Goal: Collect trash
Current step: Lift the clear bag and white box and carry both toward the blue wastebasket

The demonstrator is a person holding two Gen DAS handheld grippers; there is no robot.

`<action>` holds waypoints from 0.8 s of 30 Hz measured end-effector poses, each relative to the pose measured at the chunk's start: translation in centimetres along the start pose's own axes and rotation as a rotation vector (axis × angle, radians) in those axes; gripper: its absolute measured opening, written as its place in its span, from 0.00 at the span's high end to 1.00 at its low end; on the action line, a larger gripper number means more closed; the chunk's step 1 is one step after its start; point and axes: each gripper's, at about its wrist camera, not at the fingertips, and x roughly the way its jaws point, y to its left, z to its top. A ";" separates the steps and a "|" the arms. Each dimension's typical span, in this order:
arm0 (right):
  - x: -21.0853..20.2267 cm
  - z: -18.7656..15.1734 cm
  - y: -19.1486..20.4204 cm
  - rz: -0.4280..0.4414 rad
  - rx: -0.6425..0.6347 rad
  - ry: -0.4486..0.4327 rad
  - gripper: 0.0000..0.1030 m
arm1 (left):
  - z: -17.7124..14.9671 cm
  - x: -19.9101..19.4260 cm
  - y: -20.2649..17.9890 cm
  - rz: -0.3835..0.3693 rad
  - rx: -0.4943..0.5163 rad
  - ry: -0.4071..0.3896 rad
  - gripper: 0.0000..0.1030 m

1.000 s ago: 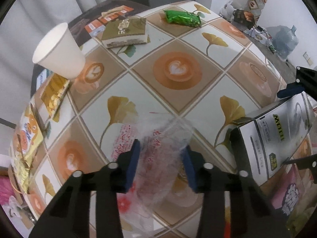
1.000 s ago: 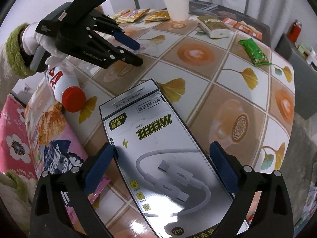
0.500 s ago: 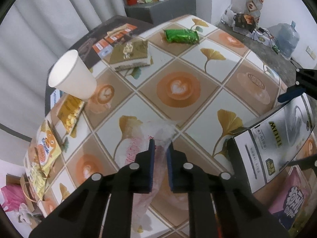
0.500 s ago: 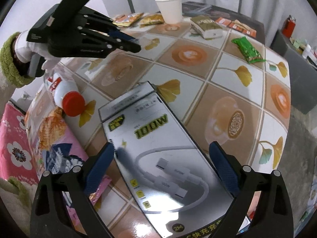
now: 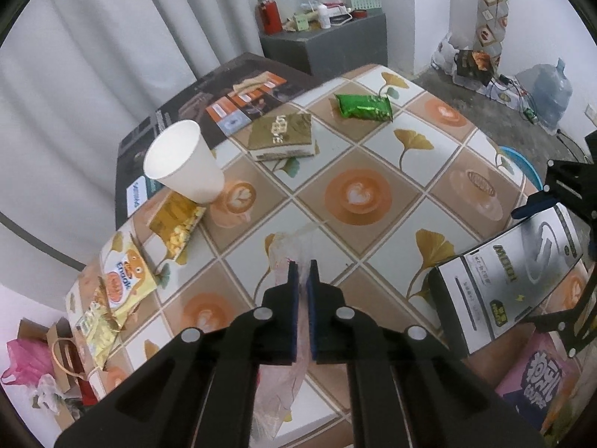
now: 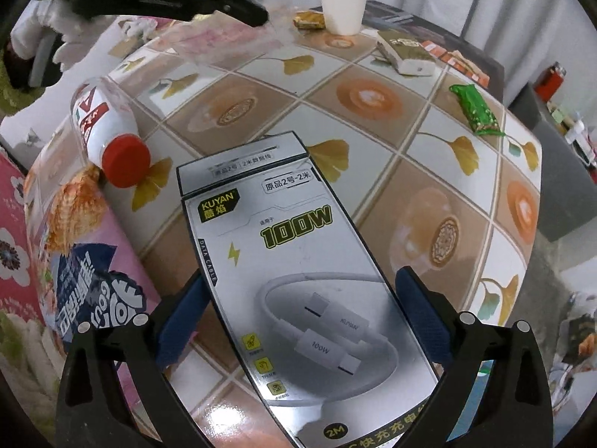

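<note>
The left gripper (image 5: 303,272), spread around the clear plastic bag (image 5: 289,250) a second ago, now has its jaws pinching it and lifts it off the tabletop (image 5: 373,149). The right gripper (image 6: 302,321) holds the cable box (image 6: 298,280) between its jaws; actual contact is unclear. The bag's lower end is hidden.

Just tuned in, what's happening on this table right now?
Someone is clearing trash off a tiled table with two handheld grippers. The left gripper is shut on a thin plastic bag, which hangs off the table. The right gripper holds a cable box by its sides. Not yet collected: a paper cup, a green packet, a tissue pack, yellow snack wrappers and a bottle lying on its side.
</note>
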 end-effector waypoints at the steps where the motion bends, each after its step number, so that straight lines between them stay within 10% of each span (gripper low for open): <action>1: -0.1 0.0 -0.2 0.005 0.012 -0.006 0.12 | 0.0 -0.3 0.1 0.002 -0.001 -0.005 0.96; 24: -6.8 -1.7 -2.9 0.080 0.270 -0.213 0.20 | -0.1 -9.1 -0.7 -0.023 -0.094 -0.172 0.96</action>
